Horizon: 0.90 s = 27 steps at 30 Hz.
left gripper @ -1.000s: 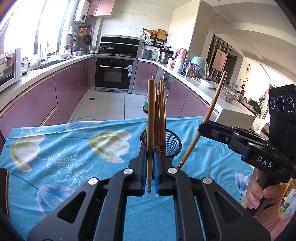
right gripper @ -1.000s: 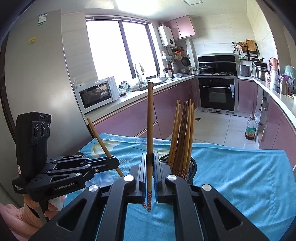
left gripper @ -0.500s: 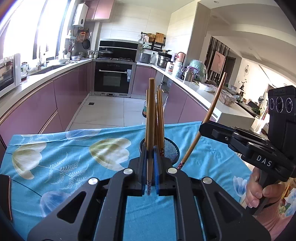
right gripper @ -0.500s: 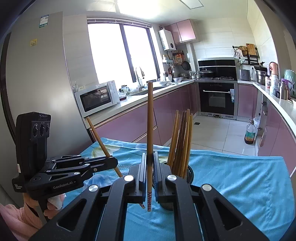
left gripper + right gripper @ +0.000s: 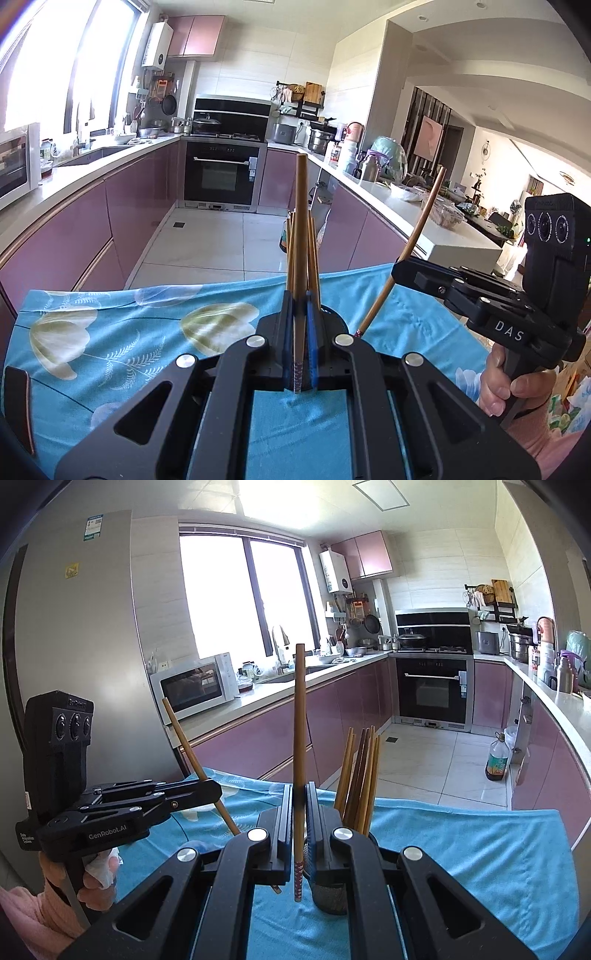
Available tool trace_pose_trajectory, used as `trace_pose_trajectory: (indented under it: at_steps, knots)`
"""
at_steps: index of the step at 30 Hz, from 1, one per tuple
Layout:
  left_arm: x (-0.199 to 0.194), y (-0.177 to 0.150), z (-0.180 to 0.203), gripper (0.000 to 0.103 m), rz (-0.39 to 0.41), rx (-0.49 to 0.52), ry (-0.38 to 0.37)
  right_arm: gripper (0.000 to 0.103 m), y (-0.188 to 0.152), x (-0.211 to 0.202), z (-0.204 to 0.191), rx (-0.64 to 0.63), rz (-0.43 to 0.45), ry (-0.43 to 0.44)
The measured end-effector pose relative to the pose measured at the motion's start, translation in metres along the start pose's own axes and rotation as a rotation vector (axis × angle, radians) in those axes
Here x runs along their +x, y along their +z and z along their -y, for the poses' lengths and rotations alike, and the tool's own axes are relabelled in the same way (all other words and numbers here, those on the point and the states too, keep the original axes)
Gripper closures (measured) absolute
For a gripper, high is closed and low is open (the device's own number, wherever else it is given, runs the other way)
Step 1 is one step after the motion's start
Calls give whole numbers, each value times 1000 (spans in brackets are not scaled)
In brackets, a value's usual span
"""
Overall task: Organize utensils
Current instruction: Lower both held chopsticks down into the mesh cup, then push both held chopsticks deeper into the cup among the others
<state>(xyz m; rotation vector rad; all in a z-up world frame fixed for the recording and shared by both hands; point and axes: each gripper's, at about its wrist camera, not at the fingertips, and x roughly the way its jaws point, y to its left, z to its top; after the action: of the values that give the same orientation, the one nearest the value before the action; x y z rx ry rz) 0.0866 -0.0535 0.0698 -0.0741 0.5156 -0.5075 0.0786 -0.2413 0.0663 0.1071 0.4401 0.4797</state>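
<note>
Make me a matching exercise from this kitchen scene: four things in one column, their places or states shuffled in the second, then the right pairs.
Things:
1. left gripper
2. mesh holder
3. microwave
4. oil bottle

Places or states:
A. on the counter by the window
B. shut on one chopstick
C. on the tiled floor
D. on the blue tablecloth, full of chopsticks

Pairs: 1-B, 2-D, 3-A, 4-C

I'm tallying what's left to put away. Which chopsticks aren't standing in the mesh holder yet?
Two: one chopstick clamped in the left gripper, and one chopstick clamped in the right gripper. The other chopsticks already stand in the mesh holder.
</note>
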Motion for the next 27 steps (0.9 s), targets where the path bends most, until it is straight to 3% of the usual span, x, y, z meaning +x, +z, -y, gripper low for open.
trace_pose_trajectory:
  at_steps: [13, 27]
  knots:
    - [-17, 26, 13, 96, 71, 22, -16, 97, 14, -5, 2, -8, 37, -6]
    - [-5, 41, 15, 96, 76, 2, -18, 97, 22, 2, 10, 2, 46, -27]
